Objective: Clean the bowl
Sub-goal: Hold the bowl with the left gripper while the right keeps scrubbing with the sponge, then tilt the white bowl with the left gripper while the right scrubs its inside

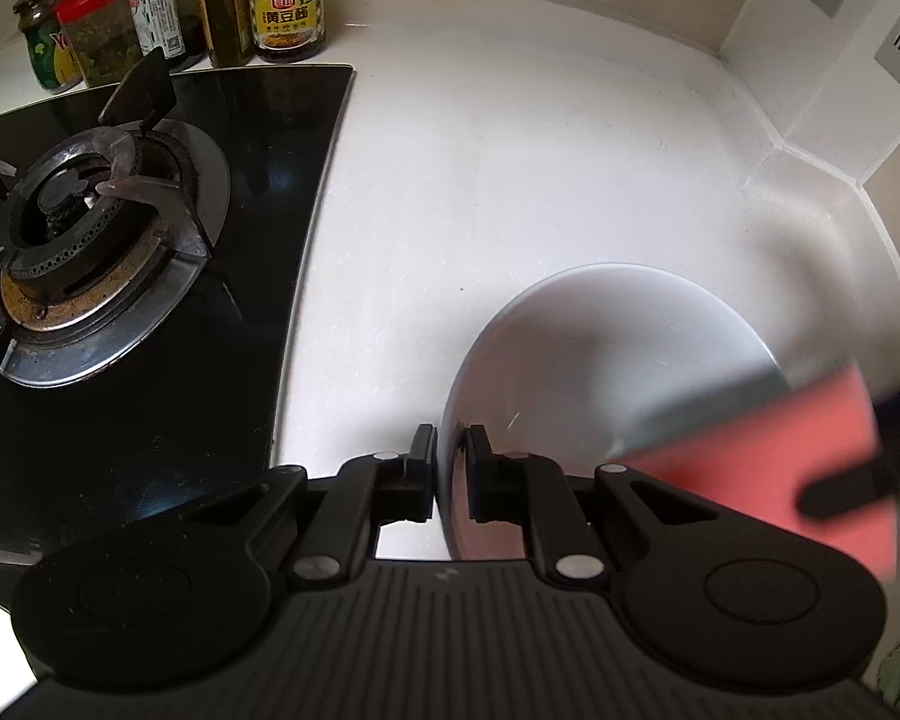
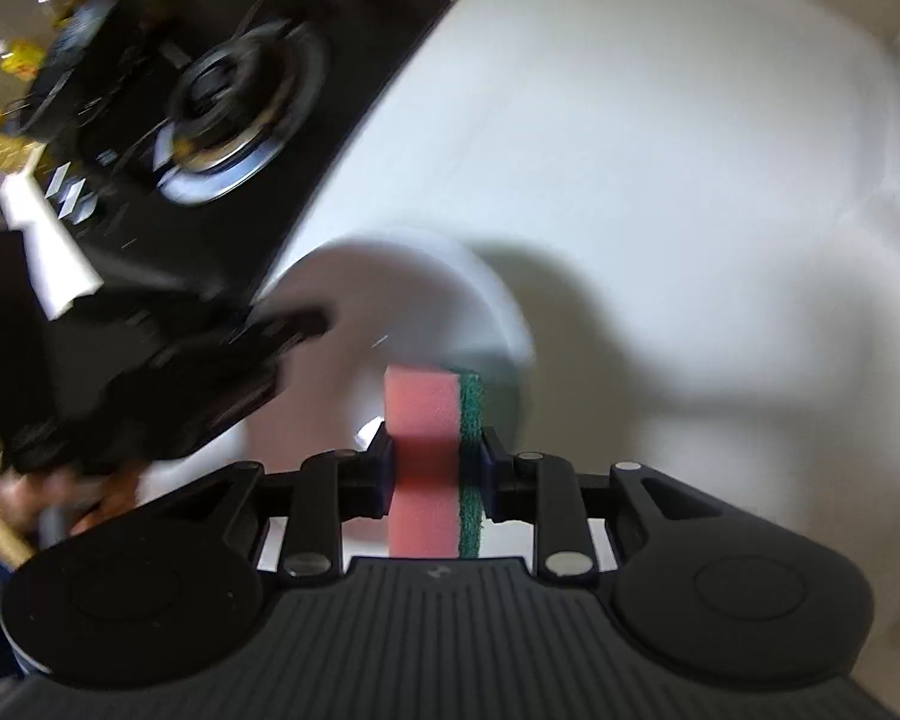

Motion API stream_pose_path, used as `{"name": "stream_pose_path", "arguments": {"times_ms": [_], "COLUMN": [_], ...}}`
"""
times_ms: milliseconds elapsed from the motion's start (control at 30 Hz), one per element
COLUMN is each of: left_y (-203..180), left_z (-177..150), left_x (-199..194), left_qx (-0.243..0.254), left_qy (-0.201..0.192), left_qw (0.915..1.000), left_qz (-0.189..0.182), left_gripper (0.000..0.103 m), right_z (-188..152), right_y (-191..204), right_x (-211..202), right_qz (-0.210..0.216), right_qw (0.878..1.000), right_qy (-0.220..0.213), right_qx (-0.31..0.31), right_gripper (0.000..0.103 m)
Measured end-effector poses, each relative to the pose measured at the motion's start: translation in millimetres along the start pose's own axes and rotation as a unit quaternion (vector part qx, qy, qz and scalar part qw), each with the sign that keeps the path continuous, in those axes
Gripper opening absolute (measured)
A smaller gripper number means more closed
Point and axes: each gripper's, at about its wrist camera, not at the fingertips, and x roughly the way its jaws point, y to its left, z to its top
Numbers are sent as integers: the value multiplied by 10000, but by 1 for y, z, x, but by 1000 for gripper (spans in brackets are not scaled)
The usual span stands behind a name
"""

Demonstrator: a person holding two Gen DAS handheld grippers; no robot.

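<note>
One white bowl [image 1: 600, 354] sits at lower right of the left wrist view. One sponge [image 2: 435, 450], pink with a green face, stands at lower centre of the right wrist view. Two claws: the left claw [image 1: 449, 450] and the right claw [image 2: 437, 468]. One gas burner [image 1: 84, 228] shows at left. Five jars and bottles [image 1: 285, 0] line the upper left on one tabletop [image 1: 510, 180].

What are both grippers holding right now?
Left gripper: closed on the rim of the white ceramic bowl.
Right gripper: closed on the pink-and-green rectangular sponge.
</note>
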Motion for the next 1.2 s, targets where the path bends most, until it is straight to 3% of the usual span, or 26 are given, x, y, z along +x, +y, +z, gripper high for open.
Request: {"name": "stream_pose_path", "arguments": {"times_ms": [67, 200, 267, 333, 433, 467, 500, 600, 633, 700, 800, 867, 933, 1100, 1200], "left_y": [2, 5, 5, 5, 5, 5, 5, 5, 5, 6, 10, 12, 13, 13, 13], "left_z": [1, 4, 4, 3, 2, 2, 2, 3, 3, 4, 4, 5, 5, 1, -2], "left_x": [1, 3, 3, 3, 3, 3, 3, 3, 3, 3, 4, 5, 7, 13, 12], "left_qx": [-9, 57, 97, 101, 60, 37, 11, -39, -53, -78, -119, -129, -107, -56, -61], "left_qy": [49, 119, 99, 83, 73, 78, 83, 98, 117, 148, 211, 252, 269, 350, 305], "left_qw": [10000, 9998, 9998, 9998, 9999, 9999, 9999, 9998, 9998, 9997, 9993, 9991, 9990, 9988, 9989], "left_qz": [-69, -147, -127, -122, -111, -113, -128, -154, -154, -173, -272, -330, -337, -352, -341], "left_gripper": [11, 11, 11, 12, 12, 12, 12, 14, 14, 14, 13, 12, 12, 12, 12], "right_z": [-3, 2, 1, -3, -12, -11, -16, -16, -13, -8, -6, -8, -11, -15, -21], "right_y": [6, 19, 33, 49, 61, 62, 69, 71, 68, 61, 52, 64, 71, 86, 90], "right_x": [-4, -15, -7, 3, 5, 4, 7, 9, 7, 2, -12, -15, -3, 32, 39], "right_qz": [105, -558, -1019, -1605, -1831, -1831, -1753, -1364, -1051, -527, -470, -1321, -1785, -1850, -1825], "right_qw": [9994, 9826, 9626, 9329, 9273, 9273, 9321, 9493, 9623, 9770, 9797, 9500, 9267, 8925, 8895], "right_qy": [-267, -1013, -979, -785, -389, -349, -6, 335, 397, 371, -39, -457, -426, -373, -260], "right_qx": [-212, -1456, -2310, -3126, -3242, -3247, -3170, -2814, -2479, -2034, -1949, -2792, -3278, -4098, -4182], "right_gripper": [23, 23, 23, 23, 23, 23, 23, 23, 23, 23, 23, 23, 23, 26, 27]}}
